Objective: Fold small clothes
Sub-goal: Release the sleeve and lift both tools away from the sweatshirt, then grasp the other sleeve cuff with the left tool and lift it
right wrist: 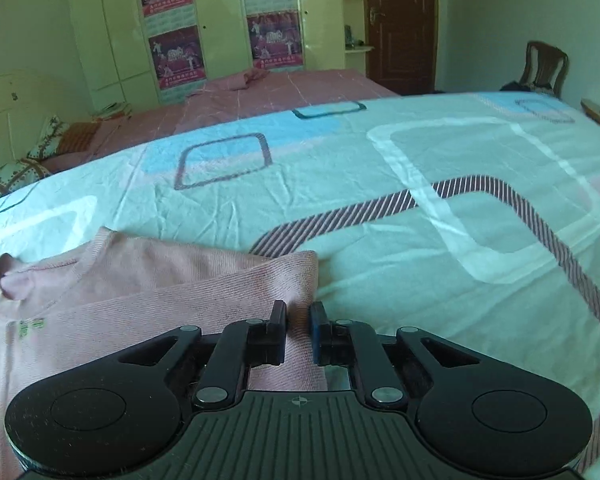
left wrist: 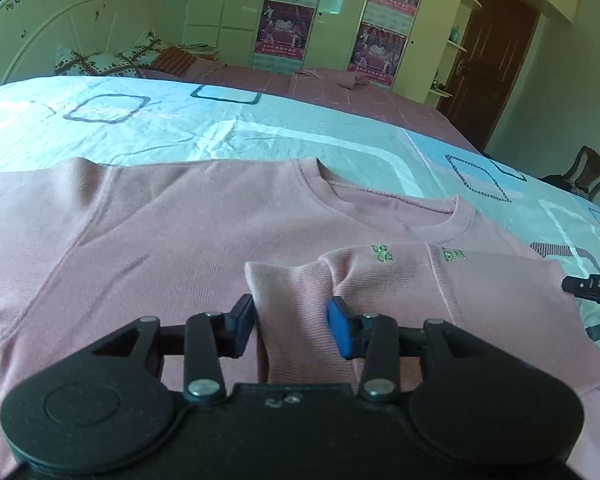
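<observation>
Two tools, left tool (left wrist: 291, 322) and right tool (right wrist: 298, 330), clamped on pink shirt (left wrist: 148, 232), probably folding sleeve inward across bed (right wrist: 380, 184).

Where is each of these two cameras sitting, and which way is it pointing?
Left wrist view: sits on the left gripper, looking along its fingers across the pink shirt toward the wardrobe; a fabric fold lies between its fingers, and the right gripper's tip peeks in.
Right wrist view: sits on the right gripper, looking over the shirt's edge across the bedsheet.
Both share the shirt, bedsheet, wardrobe and brown door.
</observation>
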Demonstrator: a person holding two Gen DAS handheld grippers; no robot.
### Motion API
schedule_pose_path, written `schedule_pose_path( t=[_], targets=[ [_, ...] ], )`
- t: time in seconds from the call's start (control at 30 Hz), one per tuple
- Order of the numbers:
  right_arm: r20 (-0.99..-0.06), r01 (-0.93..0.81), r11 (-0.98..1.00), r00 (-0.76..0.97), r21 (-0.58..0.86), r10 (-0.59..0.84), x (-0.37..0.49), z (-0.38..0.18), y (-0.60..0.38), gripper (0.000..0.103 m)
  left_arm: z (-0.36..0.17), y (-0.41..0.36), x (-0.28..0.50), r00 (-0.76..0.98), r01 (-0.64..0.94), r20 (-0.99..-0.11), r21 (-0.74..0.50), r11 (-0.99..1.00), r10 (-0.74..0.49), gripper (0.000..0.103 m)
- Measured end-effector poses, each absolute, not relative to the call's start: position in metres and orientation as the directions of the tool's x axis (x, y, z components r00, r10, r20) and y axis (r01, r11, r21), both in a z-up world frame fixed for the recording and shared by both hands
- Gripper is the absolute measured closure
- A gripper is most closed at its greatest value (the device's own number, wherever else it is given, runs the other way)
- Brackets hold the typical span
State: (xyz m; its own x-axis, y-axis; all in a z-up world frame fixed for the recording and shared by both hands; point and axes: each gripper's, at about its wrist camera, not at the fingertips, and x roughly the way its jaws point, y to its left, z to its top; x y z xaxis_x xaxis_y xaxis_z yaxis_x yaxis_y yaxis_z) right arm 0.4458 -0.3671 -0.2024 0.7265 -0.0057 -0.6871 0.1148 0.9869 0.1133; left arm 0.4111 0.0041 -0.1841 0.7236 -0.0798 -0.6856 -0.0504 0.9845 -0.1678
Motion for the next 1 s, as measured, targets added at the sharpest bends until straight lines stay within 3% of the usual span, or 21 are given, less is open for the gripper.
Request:
schedule_pose_path(
  t=[0.07, 0.1, 0.33, 0.53, 0.7, 1.0],
  targets=[
    [-0.667, 0.063, 0.990, 0.744, 0.125, 0.037, 0.434, -0.193, -0.360, 0.064, -0.184, 0.010, 0.406, 0.720, -0.074, -0.692, -0.154, 0.985, -0.054, 0.054],
    [-0.663, 0.037, 0.990, 0.746, 0.136, 0.064, 0.429, -0.189, -0.355, 0.063, -0.185, 0.013, 0.405, 0.711, -0.084, -0.702, -0.152, 0.985, -0.048, 0.054],
    [-0.673, -0.167, 0.966, 0.693, 0.197, 0.257, 0.400, -0.183, -0.289, 0.063, -0.183, 0.016, 0.396, 0.670, -0.105, -0.742, -0.130, 0.986, -0.027, 0.054],
    [-0.694, -0.245, 0.939, 0.633, 0.243, 0.345, 0.390, -0.192, -0.243, 0.063, -0.160, 0.022, 0.369, 0.699, -0.147, -0.714, -0.097, 0.984, 0.034, 0.046],
    [-0.658, -0.320, 0.903, 0.619, 0.288, 0.429, 0.383, -0.179, -0.212, 0.063, -0.147, 0.041, 0.342, 0.698, -0.231, -0.706, -0.061, 0.971, 0.122, 0.044],
    [-0.643, -0.385, 0.876, 0.599, 0.291, 0.477, 0.367, -0.165, -0.158, 0.063, -0.139, 0.091, 0.318, 0.696, -0.292, -0.697, -0.056, 0.955, 0.172, 0.042]
  ],
)
